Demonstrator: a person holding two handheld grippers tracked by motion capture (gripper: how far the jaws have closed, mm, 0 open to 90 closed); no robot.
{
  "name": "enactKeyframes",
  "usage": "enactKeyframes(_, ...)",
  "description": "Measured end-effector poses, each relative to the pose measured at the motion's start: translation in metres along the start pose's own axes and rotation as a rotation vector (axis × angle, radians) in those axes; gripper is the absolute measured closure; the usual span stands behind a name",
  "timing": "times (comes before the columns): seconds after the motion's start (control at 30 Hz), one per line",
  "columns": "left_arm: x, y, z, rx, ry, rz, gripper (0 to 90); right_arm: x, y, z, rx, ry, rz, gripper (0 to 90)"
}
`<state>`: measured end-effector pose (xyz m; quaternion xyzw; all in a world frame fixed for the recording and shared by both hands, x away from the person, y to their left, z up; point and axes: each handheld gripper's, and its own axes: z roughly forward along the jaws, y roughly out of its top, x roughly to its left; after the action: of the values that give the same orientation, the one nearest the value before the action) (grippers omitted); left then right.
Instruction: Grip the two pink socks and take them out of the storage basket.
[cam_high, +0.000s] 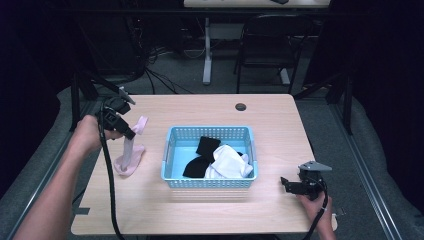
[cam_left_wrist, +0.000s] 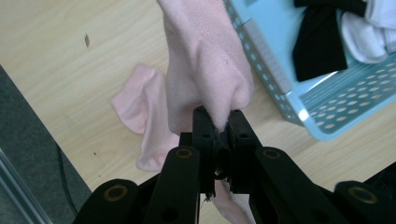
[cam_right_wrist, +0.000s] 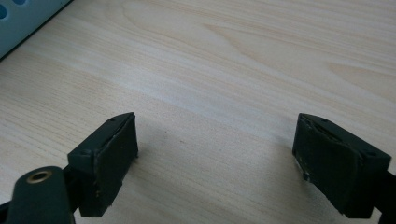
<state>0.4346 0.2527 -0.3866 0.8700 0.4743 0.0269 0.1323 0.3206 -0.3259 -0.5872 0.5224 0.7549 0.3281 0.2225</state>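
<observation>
Two pink socks (cam_high: 129, 157) were outside the basket. One hung from the left gripper (cam_left_wrist: 218, 122), whose jaws were clamped on its fabric (the lower end trailed to the table (cam_high: 280, 125)). The second pink sock (cam_left_wrist: 140, 105) lay flat on the table beneath it, left of the basket. One light-blue basket (cam_high: 210, 182) stood mid-table, holding black socks (cam_high: 202, 156) and white socks (cam_high: 231, 162) (exact number indistinct). The right gripper (cam_right_wrist: 215, 154) rested low over bare table, right of the basket, jaws wide apart and holding nothing.
</observation>
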Motion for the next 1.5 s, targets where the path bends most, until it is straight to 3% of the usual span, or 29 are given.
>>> enactKeyframes(0.07, 0.013, -0.011, 0.013, 0.016, -0.001, -0.038, 84.3, 0.000, 0.000, 0.000, 0.000, 0.001, 0.000, 13.5)
enactKeyframes(0.17, 0.022, -0.017, 0.021, 0.002, 0.018, -0.062, 84.5, 0.000, 0.000, 0.000, 0.000, 0.001, -0.001, 13.5)
enactKeyframes(0.2, 0.030, -0.024, 0.034, 0.012, 0.000, -0.091, 84.5, 0.000, 0.000, 0.000, 0.003, 0.001, -0.003, 13.5)
enactKeyframes(0.23, 0.030, -0.024, 0.034, 0.012, 0.000, -0.091, 84.4, 0.000, 0.000, 0.000, 0.000, 0.001, 0.000, 13.5)
enactKeyframes(0.27, 0.036, -0.030, 0.048, 0.030, -0.009, -0.110, 84.4, 0.000, 0.000, 0.000, 0.003, 0.001, -0.003, 13.5)
enactKeyframes(0.3, 0.036, -0.030, 0.048, 0.030, -0.009, -0.110, 84.4, 0.000, 0.000, 0.000, 0.003, 0.001, -0.003, 13.5)
enactKeyframes(0.37, 0.041, -0.034, 0.069, 0.048, -0.023, -0.129, 84.3, 0.000, 0.000, 0.000, 0.000, 0.000, 0.000, 13.5)
enactKeyframes(0.43, 0.043, -0.035, 0.075, 0.050, -0.033, -0.137, 84.1, 0.000, 0.000, 0.000, 0.000, 0.000, 0.000, 13.5)
enactKeyframes(0.5, 0.047, -0.035, 0.092, 0.057, -0.043, -0.160, 83.8, 0.000, 0.000, 0.000, 0.000, -0.001, 0.000, 13.5)
enactKeyframes(0.73, 0.055, -0.037, 0.118, 0.053, -0.059, -0.207, 77.9, 0.000, 0.000, 0.000, 0.000, 0.000, 0.000, 13.6)
enactKeyframes(0.83, 0.055, -0.036, 0.119, 0.038, -0.058, -0.205, 70.9, 0.000, 0.000, 0.000, -0.002, 0.001, -0.001, 13.5)
enactKeyframes(1.1, 0.048, -0.037, 0.101, -0.007, -0.015, -0.193, 35.8, 0.000, 0.000, 0.000, 0.000, 0.000, 0.000, 13.6)
enactKeyframes(1.37, 0.038, -0.044, 0.064, -0.085, 0.032, -0.171, 16.0, 0.000, 0.000, 0.000, 0.000, 0.000, 0.000, 13.6)
enactKeyframes(1.5, 0.034, -0.051, 0.050, -0.115, 0.049, -0.159, 13.7, 0.000, 0.000, 0.000, -0.001, 0.000, 0.000, 13.6)
